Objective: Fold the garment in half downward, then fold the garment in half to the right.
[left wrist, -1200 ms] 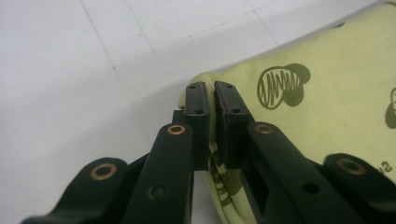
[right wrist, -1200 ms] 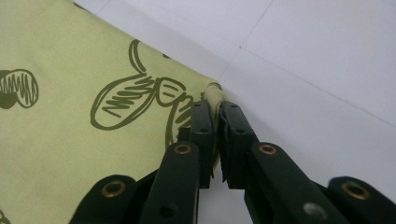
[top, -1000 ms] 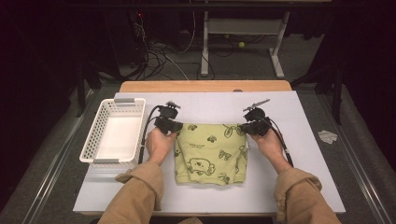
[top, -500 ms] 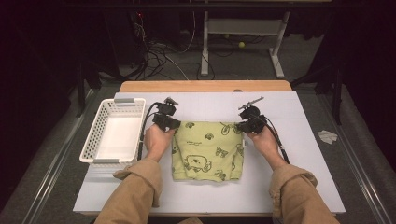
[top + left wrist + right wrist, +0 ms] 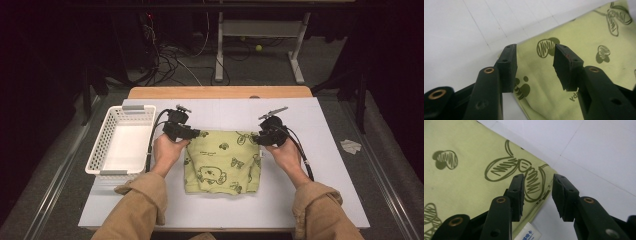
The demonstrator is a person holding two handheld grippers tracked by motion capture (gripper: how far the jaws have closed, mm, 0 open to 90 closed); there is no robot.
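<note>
1. The white basket (image 5: 121, 142) stands at the worktop's (image 5: 320, 130) left edge, just beside the left tool (image 5: 192, 133); its walls block passage there.
2. Bare worktop lies beyond the green cloth (image 5: 222, 161) and to the right of the right tool (image 5: 257, 139); free passage.

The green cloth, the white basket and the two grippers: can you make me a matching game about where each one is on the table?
Things:
1. green cloth
2. white basket
3. left gripper
4. right gripper

Places:
A. at the left edge of the table
B. at the cloth's far right corner, jaws apart
C. folded flat in the middle of the table
D. at the cloth's far left corner, jaws apart

Pairs: 1-C, 2-A, 3-D, 4-B. Both grippers' jaws have just been opening, and the cloth lies flat under them, not pinched.
</note>
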